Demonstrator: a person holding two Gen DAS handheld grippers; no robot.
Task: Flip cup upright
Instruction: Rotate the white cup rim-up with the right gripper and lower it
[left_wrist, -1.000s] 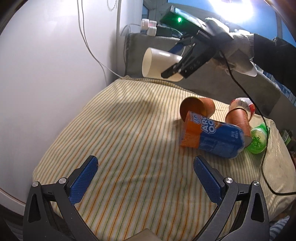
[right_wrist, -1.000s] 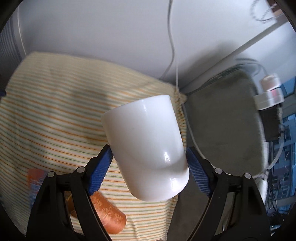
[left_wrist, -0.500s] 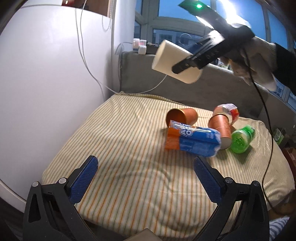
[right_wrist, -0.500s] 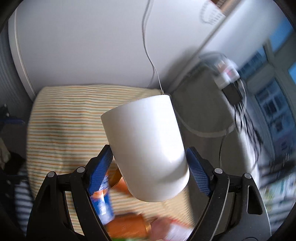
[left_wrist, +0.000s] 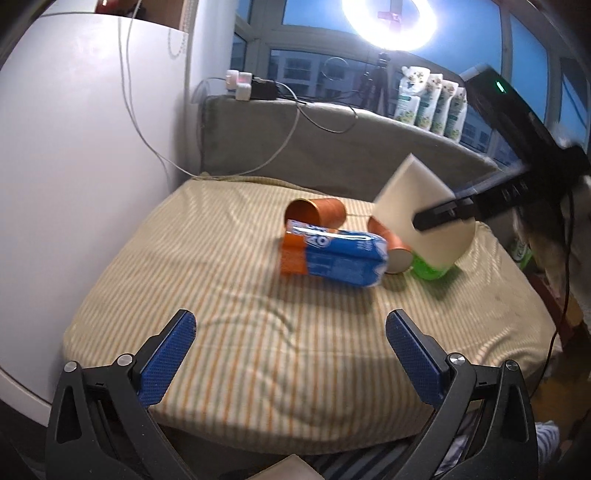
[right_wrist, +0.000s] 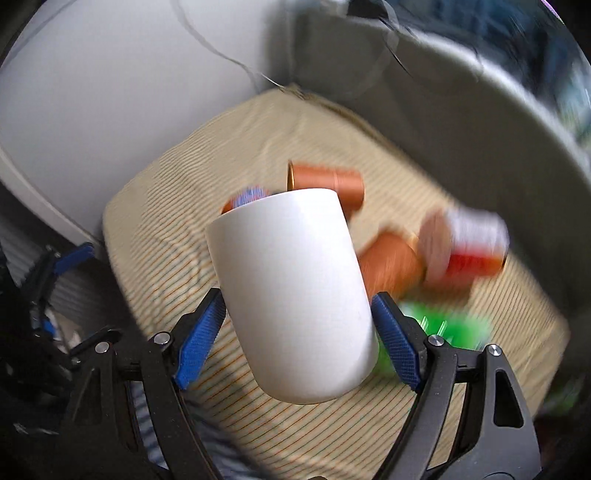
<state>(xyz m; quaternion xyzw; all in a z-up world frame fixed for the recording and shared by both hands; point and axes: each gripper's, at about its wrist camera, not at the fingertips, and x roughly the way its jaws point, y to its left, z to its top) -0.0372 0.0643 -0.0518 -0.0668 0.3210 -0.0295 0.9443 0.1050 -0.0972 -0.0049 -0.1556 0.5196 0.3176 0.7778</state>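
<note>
My right gripper (right_wrist: 297, 332) is shut on a plain white cup (right_wrist: 295, 291), its blue pads on both sides of the cup's lower body. In the left wrist view the cup (left_wrist: 417, 210) hangs tilted in the air over the right part of the striped cushion (left_wrist: 221, 280), mouth up and to the left, with the right gripper (left_wrist: 443, 218) gripping it from the right. My left gripper (left_wrist: 290, 354) is open and empty, low over the cushion's near edge.
On the cushion lie an orange-and-blue packet (left_wrist: 332, 253), two brown cups on their sides (left_wrist: 314, 212), a green bottle (left_wrist: 430, 267) and a red-labelled jar (right_wrist: 476, 240). A white wall (left_wrist: 74, 147) is left; a grey ledge (left_wrist: 332, 140) with cables is behind.
The right gripper has carried the cup down and to the right, from high at the back to just above the objects, and turned it. The left gripper has pulled back slightly.
</note>
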